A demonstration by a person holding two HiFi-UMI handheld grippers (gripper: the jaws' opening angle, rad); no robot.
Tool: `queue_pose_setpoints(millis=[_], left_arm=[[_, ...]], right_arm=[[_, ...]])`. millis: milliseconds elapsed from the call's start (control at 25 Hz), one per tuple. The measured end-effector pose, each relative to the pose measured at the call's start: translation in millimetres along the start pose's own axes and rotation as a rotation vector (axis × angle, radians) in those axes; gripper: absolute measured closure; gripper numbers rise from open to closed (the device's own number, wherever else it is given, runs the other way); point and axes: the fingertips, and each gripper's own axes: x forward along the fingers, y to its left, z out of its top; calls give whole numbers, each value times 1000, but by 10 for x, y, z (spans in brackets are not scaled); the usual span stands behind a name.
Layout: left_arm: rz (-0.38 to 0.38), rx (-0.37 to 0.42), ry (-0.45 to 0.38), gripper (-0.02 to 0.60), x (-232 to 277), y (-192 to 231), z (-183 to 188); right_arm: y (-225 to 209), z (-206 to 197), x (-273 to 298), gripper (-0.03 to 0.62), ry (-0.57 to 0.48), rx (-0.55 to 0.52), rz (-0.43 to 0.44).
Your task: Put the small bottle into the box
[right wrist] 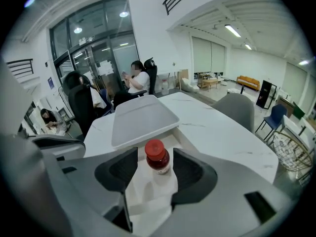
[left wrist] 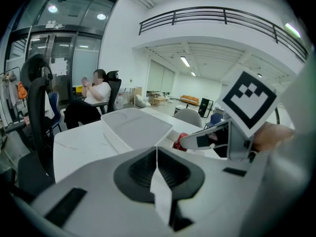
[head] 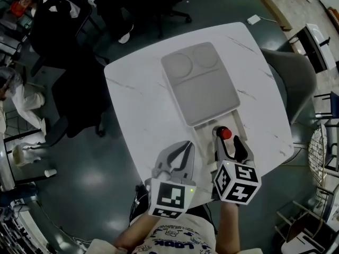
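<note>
Small bottle (right wrist: 157, 161) upright in box's (head: 198, 89) open end, lower centre of head view.
Right gripper (head: 229, 144) jaws apart either side of it; left gripper (left wrist: 157, 157) pinched together, empty. Probably light, rigid, slick: grip body below red cap (right wrist: 154, 147).

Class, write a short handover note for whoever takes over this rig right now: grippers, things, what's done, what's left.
Left gripper: jaws shut, empty.
Right gripper: jaws apart on either side of the small bottle, not squeezing it.
The bottle stands upright in the open end of the box; the lid covers the rest.
Done: the bottle appears to be in.
Left: draw the right gripper back.
</note>
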Motion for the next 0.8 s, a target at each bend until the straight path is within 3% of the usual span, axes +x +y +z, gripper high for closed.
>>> queue_pose_setpoints(millis=[240,400,800], left_arm=[[15,38,-62,561,-164,-84,203],[16,62,-105,561,-300,-148,361],[17,102,-217,561,-622,-263,749]], right_arm=[[116,174,-378,364,-129,34,45],[193,258,-664,419,-202,51,49],[363,384,-1210,456,-324,59,56]])
